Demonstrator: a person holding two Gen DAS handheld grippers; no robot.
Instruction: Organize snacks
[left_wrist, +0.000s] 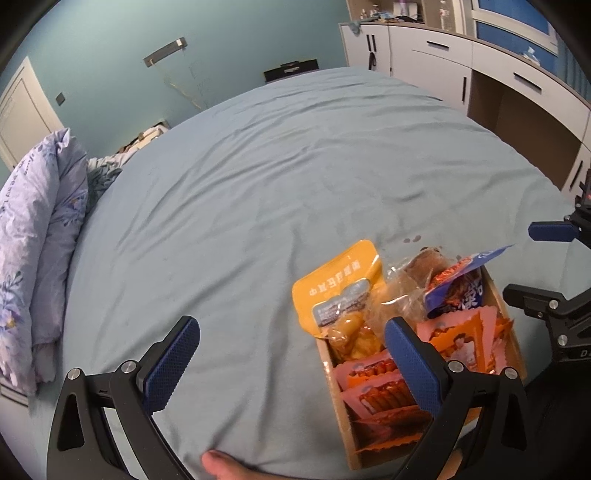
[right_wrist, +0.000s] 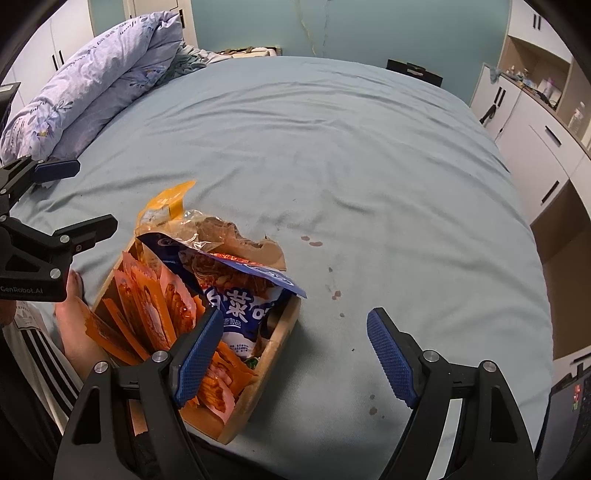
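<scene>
Grippers: your left gripper (left_wrist: 291, 363) & right gripper (right_wrist: 295, 350) both spread wide, nothing between pads, flanking wooden box (right_wrist: 284, 332) packed w/ snack packets (right_wrist: 147, 302) on bed sheet (left_wrist: 240, 203).

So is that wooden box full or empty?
Full: the wooden box is crammed with orange snack packets, and a blue bag sticks out above its rim.

Right tool (right_wrist: 295, 356) gapes empty over the blue sheet (right_wrist: 369, 166), beside the snack-filled wooden box (right_wrist: 275, 354)
</scene>
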